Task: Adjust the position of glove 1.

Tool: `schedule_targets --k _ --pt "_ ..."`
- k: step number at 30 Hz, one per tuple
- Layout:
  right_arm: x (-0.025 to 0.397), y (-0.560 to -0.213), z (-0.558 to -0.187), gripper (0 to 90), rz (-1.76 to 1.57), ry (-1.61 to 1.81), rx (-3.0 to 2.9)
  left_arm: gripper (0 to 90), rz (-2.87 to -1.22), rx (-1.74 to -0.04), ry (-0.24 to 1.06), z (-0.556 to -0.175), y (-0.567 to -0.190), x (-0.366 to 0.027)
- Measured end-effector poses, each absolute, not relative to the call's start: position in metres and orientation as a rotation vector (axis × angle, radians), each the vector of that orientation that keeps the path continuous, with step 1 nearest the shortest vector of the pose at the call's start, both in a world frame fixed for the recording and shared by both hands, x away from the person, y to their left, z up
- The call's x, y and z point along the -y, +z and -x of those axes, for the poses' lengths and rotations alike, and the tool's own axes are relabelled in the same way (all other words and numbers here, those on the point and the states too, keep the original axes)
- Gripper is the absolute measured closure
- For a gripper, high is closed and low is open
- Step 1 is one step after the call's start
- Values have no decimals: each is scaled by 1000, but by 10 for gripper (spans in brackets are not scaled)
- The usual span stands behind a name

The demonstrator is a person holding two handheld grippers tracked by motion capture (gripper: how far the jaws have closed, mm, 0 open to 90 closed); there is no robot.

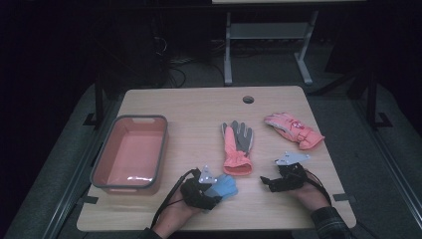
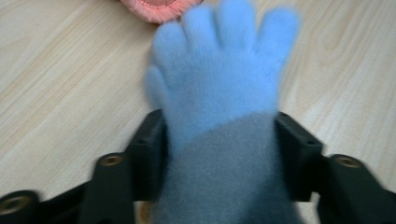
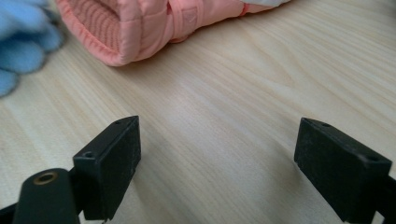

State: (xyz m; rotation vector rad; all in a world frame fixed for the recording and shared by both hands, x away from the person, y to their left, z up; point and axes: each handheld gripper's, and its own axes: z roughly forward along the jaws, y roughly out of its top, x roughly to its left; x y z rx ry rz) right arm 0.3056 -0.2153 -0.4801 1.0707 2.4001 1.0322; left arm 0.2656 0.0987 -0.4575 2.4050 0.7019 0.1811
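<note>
Wooden table (image 1: 199,107): left gripper (image 2: 219,140) clamps blue glove (image 2: 219,79) (fuzzy)

Blue-and-grey glove (image 2: 219,121); salmon bin (image 1: 130,153); black claw (image 3: 233,172)

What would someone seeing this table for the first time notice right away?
Probably the fluffy blue glove, clamped between the jaws of the left tool at the table's near edge. Next, the coral and grey glove lying mid-table, the pink glove to its right, and the salmon tub at the left. The right tool rests open.
</note>
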Motion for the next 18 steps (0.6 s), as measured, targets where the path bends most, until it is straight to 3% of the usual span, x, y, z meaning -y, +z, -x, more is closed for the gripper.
schedule_targets --k 7,18 --pt "214 -481 -307 135 -1072 1035 -2377 660 -2429 -656 154 -262 -455 -96" --pt "216 -482 -310 132 -1150 1041 -2376 710 -2423 -651 82 -268 -454 -99"
